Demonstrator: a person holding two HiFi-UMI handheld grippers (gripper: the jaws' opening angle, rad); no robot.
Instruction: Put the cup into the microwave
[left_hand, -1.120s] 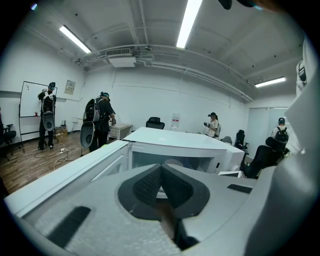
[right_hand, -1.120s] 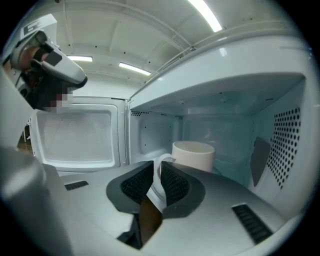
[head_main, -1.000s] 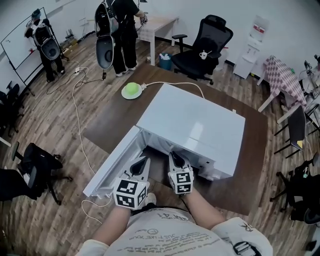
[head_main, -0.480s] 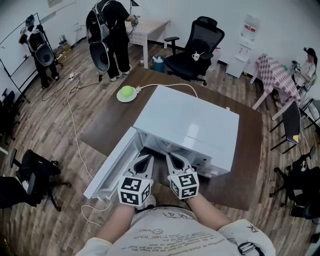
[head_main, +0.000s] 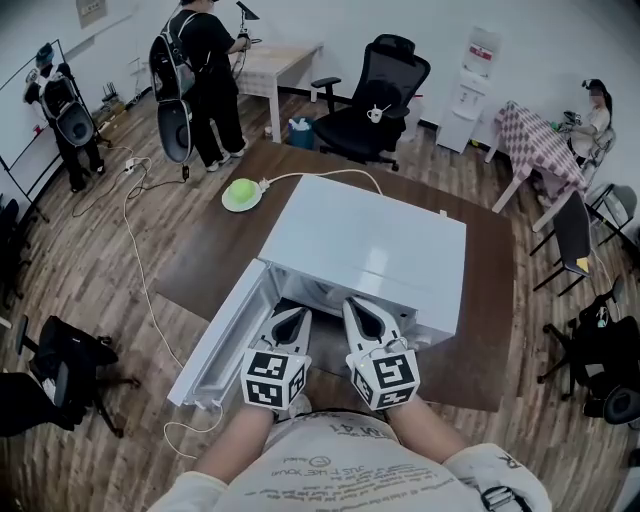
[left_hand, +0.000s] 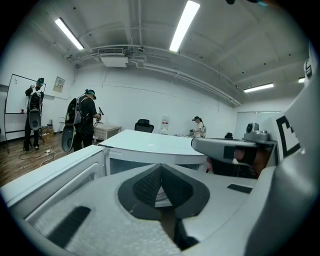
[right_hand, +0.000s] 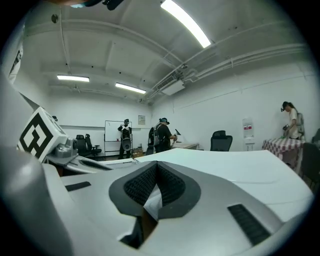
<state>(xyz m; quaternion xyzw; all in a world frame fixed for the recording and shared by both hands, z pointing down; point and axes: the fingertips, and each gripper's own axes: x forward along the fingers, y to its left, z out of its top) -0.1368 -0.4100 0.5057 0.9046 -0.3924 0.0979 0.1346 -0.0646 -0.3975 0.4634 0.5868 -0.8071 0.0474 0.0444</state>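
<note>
Pointing into the open microwave (head_main: 370, 245) at the surface's (head_main: 492, 335) near edge, we hold the left gripper (head_main: 297, 314), jaws together, the right gripper (head_main: 353, 303) beside it, jaws likewise together.

Here's the dark brown counter (head_main: 490, 300), set at an angle on the wood floor (head_main: 110, 270). Sitting square in the middle of it is the white microwave (head_main: 370, 250), its door (head_main: 225, 335) swung wide open toward the near left edge. Off at the far left corner lies a round green dome on a white base (head_main: 241, 194), and a white cable (head_main: 320, 175) curves from it along the counter top to behind the microwave.
</note>
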